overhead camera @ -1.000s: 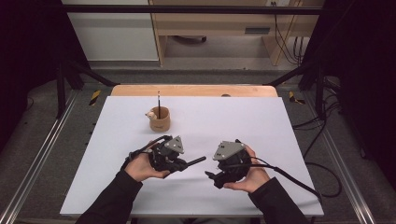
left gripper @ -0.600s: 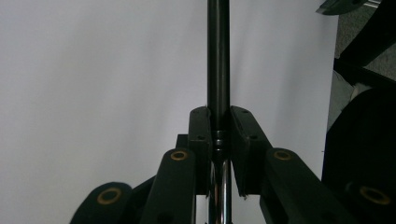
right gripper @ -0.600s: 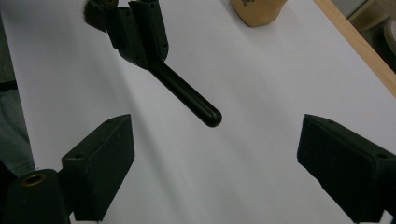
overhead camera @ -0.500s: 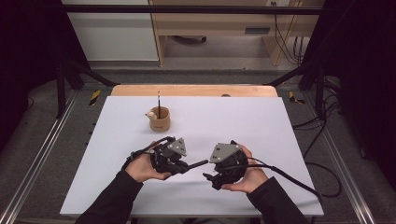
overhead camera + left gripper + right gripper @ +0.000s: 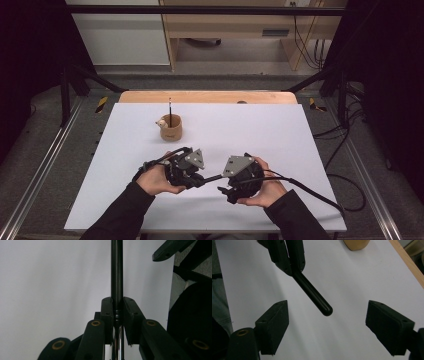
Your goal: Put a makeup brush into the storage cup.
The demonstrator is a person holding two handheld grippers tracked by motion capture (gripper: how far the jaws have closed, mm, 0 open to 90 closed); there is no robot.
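Gripping a black pen (image 5: 116, 270) near its mid-section, the left gripper (image 5: 199, 176) has its jaws closed tight on the barrel; in the left gripper view the two pads press on the pen from both sides, and the barrel runs straight toward 12 o'clock over the white table (image 5: 260, 130). A chrome section of the pen shows below the pads (toward 6 o'clock in that view).

In the high view the pen projects from the left gripper toward 3 o'clock, and its rounded free end (image 5: 326, 310) points at the right gripper (image 5: 225, 190). The right gripper's jaws stand wide apart and hold nothing; they have just been closing somewhat, with the pen's tip lying between them and touching neither pad. In the right gripper view one pad sits at 8 o'clock and the other at 4 o'clock of the tip.

Both grippers are held near the table's 6 o'clock edge. A wooden cup (image 5: 171, 128) stands well apart at 11 o'clock from them, with a thin dark stick (image 5: 170, 107) rising upright from it.
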